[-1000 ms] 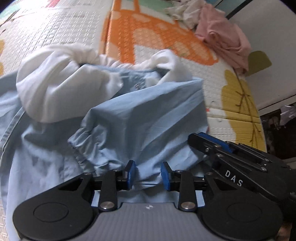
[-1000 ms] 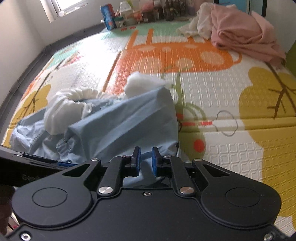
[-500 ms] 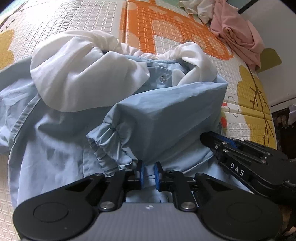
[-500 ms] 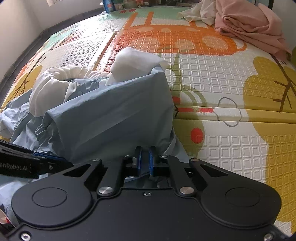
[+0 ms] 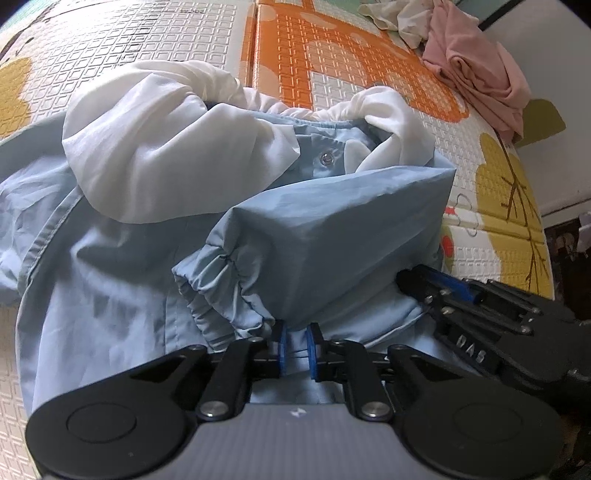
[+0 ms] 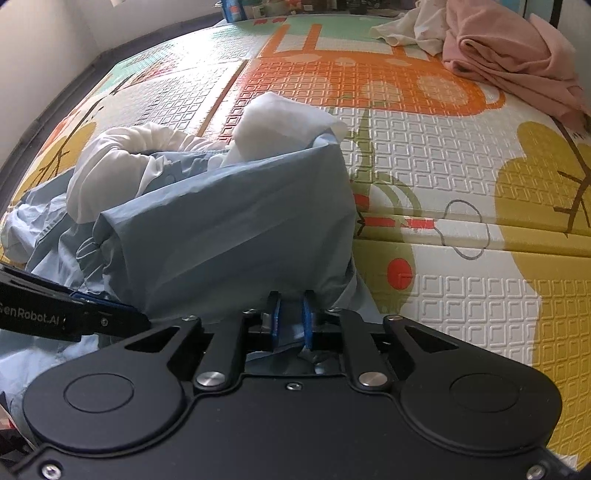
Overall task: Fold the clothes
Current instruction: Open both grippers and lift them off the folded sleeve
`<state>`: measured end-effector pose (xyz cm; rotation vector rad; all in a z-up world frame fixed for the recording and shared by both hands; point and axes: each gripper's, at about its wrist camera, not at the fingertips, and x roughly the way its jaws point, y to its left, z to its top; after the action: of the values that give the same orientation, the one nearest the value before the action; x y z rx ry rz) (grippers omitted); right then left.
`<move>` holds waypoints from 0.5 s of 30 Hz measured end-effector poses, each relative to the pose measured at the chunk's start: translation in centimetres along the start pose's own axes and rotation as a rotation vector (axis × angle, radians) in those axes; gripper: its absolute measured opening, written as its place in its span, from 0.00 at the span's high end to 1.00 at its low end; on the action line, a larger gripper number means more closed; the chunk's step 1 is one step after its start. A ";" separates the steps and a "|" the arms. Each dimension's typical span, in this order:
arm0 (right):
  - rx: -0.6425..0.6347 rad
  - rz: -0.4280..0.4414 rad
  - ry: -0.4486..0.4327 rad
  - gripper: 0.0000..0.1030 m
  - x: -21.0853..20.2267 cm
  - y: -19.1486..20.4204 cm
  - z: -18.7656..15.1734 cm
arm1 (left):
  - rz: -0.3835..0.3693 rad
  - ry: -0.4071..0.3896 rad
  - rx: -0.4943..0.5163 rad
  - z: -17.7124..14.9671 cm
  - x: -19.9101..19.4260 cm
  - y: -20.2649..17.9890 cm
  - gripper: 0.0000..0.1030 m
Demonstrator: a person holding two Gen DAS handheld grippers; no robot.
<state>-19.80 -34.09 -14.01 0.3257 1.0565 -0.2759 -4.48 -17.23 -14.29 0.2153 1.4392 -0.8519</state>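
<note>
- Two blue pads of the left gripper are opening, jacket cloth between them, unpinched; jacket lies on the mat
- Right gripper beside it is opening, jacket fold between its pads, unpinched; pink clothes well beyond

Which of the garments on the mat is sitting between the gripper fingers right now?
The light blue jacket with the white lining, nearest the cameras. Its fabric runs between both grippers' blue pads, whose jaws are opening. The pink garment and cream one lie untouched far off.

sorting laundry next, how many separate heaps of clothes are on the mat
2: the light blue jacket with white lining crumpled in front of both grippers, and a pink and cream pile at the mat's far right corner. More may lie out of view.
</note>
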 end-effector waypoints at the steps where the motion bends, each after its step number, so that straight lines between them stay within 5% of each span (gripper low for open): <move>1: 0.007 0.005 0.001 0.77 -0.1 0.0 0.1 | -0.007 -0.004 0.002 0.0 -0.2 -0.2 0.74; 3: 0.026 0.016 0.003 0.74 -0.3 0.1 0.4 | -0.016 -0.020 0.028 -0.2 -0.8 -0.7 0.59; 15: 0.079 0.046 -0.154 0.76 -6.1 0.1 3.4 | 0.010 -0.177 0.151 0.8 -5.6 -4.2 0.55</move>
<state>-19.83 -34.90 -7.10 0.3928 0.8870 -0.2973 -5.88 -18.51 -7.54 0.2544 1.2091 -0.9484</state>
